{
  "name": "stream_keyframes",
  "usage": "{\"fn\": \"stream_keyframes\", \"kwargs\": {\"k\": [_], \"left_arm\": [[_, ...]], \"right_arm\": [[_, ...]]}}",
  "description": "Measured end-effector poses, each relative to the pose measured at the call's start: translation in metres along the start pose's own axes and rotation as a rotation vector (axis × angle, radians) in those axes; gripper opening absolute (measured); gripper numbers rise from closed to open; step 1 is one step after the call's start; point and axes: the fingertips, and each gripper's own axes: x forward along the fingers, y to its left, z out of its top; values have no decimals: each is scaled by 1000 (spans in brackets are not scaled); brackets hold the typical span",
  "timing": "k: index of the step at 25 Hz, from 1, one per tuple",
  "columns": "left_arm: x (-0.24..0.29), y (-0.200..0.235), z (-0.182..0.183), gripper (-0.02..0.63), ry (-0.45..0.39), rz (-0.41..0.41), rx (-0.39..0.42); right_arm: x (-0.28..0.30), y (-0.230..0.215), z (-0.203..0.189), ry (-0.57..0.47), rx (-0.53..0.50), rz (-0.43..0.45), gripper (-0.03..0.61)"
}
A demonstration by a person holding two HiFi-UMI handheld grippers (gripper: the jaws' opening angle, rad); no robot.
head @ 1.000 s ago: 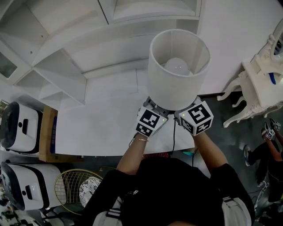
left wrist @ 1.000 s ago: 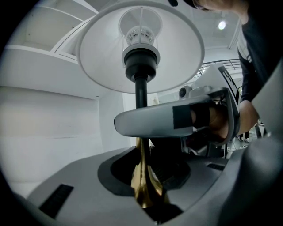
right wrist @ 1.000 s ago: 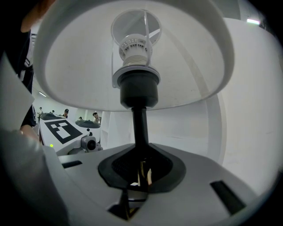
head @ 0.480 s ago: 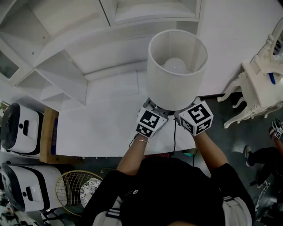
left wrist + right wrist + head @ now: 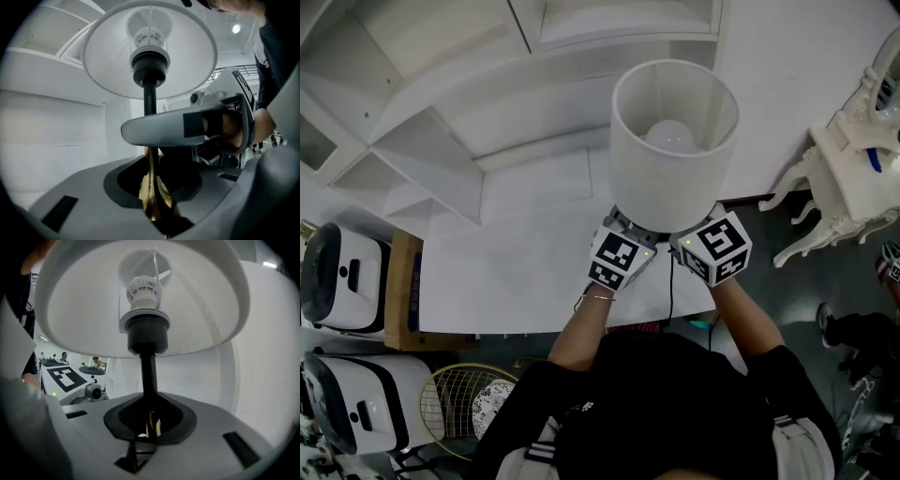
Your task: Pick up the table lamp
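white table lamp (image 5: 675, 159) has stayed put, left hand-held gripper (image 5: 152, 201) and right hand-held gripper (image 5: 149, 425) pinching its stem (image 5: 149, 376); grasp seems set.

The person is wearing a black short-sleeved top (image 5: 666, 394); grey straps (image 5: 542, 454) with white stripes are running over both shoulders; a thin bracelet (image 5: 598, 297) is circling the wrist behind the left gripper (image 5: 151, 187). Both tools are showing smooth light-grey shells, with dark recesses lining the inner faces of the fingers (image 5: 75, 206); the right gripper (image 5: 147, 423) is carrying a black band (image 5: 194, 125) a little back from its fingertip. Well behind the fingers, each is bearing a white cube (image 5: 619, 260) printed with black square markers; a small green light (image 5: 649, 251) is glowing at the cube's finger-side edge.
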Motion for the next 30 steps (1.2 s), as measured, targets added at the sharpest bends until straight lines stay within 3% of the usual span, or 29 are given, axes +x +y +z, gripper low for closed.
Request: {"fn": "stream_keyframes", "kwargs": {"k": [30], "left_arm": [[-4,-8,-7,106,-4,-18,-17]], "right_arm": [[-5,5,-6,11,13,-20,61]]}}
